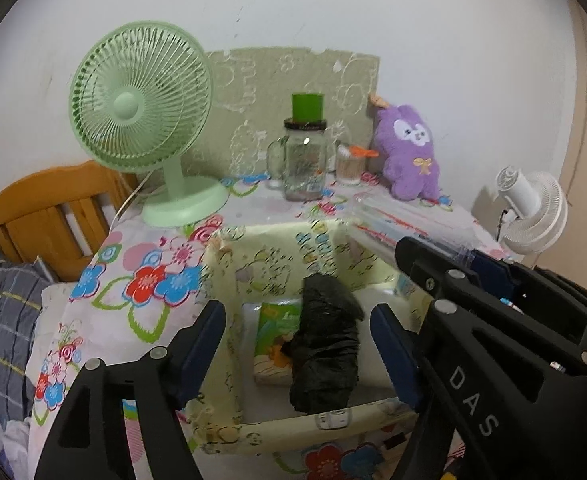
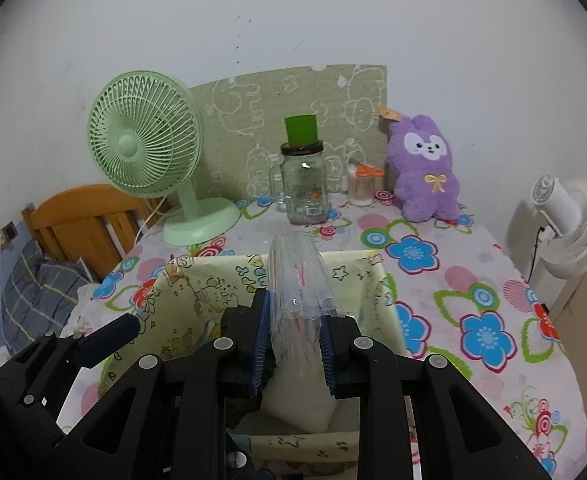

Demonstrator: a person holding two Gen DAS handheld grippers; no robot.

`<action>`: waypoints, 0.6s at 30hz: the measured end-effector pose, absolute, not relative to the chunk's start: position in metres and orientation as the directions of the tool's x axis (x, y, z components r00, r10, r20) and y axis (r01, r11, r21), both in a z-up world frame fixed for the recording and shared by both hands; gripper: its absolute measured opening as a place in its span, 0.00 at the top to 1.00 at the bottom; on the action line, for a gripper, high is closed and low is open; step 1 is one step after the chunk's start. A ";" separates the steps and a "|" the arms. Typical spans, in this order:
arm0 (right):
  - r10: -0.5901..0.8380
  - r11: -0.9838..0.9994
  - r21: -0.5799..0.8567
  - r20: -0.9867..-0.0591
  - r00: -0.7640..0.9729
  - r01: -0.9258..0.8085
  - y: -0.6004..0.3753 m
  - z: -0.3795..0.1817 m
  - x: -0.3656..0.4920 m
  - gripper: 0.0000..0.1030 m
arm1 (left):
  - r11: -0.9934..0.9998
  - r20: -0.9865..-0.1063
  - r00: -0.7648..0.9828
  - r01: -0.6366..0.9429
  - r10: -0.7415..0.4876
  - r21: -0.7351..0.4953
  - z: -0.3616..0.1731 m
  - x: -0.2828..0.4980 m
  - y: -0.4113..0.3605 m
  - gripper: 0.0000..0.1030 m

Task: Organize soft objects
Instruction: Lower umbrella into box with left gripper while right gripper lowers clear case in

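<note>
A: Left gripper (image 1: 297,344): is being held with jaws parted over the fabric bin (image 1: 333,418), nothing clamped; the black crumpled bag (image 1: 325,344) is lying loose between them, on the bin's contents.

B: Right gripper (image 2: 293,344): is being kept clamped on the clear plastic bag (image 2: 297,280), above the bin.

A: Handling: the clear bag is best being lowered well inside the walls before being let go, clear of the other claw.

B: Bin contents: the black bag, a green printed packet (image 1: 275,340) and something white are being stored. Purple plush (image 2: 425,170) is sitting at the table's back, by the wall, still unsorted.
</note>
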State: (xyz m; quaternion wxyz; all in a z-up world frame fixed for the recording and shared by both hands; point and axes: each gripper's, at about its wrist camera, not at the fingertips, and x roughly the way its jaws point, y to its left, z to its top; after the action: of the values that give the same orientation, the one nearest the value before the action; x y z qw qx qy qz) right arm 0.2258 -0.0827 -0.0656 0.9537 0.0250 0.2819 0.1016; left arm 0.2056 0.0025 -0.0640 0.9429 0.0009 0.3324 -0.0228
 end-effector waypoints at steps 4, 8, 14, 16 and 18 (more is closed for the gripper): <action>0.231 0.973 0.113 -0.533 0.814 -0.202 -0.077 -0.070 0.231 0.74 | 0.998 -0.664 0.745 0.046 -0.059 -0.037 -0.072 0.212 0.008 0.23; 0.256 0.967 0.148 -0.550 0.795 -0.209 -0.078 -0.076 0.238 0.63 | 0.998 -0.665 0.745 0.054 -0.055 -0.023 -0.075 0.213 0.005 0.21; 0.262 0.964 0.187 -0.572 0.777 -0.187 -0.084 -0.083 0.239 0.12 | 0.998 -0.663 0.747 0.062 -0.051 -0.007 -0.075 0.213 0.001 0.16; 0.260 0.965 0.185 -0.587 0.767 -0.185 -0.085 -0.084 0.239 0.09 | 0.998 -0.655 0.755 0.057 -0.045 -0.003 -0.074 0.211 0.001 0.14; 0.252 0.967 0.175 -0.584 0.772 -0.183 -0.086 -0.083 0.236 0.09 | 0.998 -0.643 0.764 0.059 -0.045 0.000 -0.073 0.209 -0.001 0.10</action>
State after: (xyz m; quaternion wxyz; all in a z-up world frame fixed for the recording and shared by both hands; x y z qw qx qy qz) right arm 0.2363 -0.0859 -0.0828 0.9397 0.0542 0.3174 0.1157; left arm 0.2086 -0.0006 -0.0728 0.9392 0.0099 0.3420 -0.0278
